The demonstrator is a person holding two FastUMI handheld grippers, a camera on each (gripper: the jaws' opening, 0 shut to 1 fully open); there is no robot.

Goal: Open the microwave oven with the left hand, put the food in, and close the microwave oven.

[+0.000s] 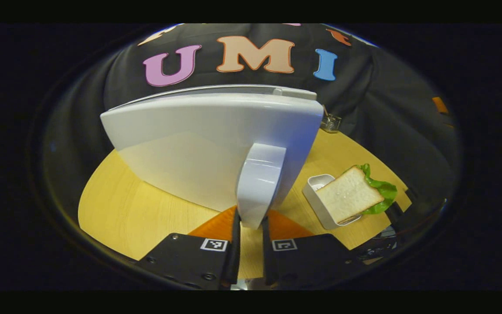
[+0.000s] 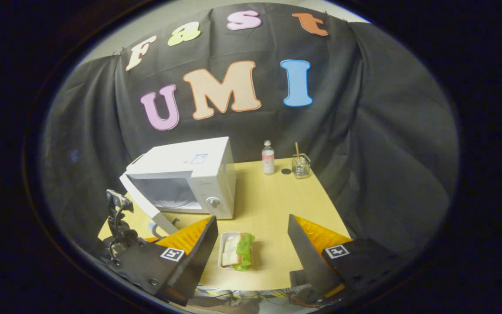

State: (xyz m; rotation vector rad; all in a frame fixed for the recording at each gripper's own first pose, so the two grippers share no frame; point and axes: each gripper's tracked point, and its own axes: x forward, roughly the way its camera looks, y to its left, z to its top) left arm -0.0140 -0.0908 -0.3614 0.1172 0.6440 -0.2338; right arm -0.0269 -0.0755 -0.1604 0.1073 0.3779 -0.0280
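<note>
I note a glossy white plastic microwave door (image 1: 198,148) and handle (image 1: 257,187), a matt pale wood-grain counter (image 2: 273,196), and a clear glass jar (image 2: 301,166).

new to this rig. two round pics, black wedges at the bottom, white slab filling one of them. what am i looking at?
No robot arm here: a person holds a two-finger claw in each hand, and a fisheye camera rides on each claw, looking along its fingers.

The left gripper view shows the left claw closed on the microwave door handle; the white slab is the door, seen close.

The right gripper view sits farther back. The right claw is open, holding nothing. The microwave stands on the wooden table, door swung partly open. In front lies a sandwich with lettuce in a white tray. At the back stand a small bottle and a glass.
</note>
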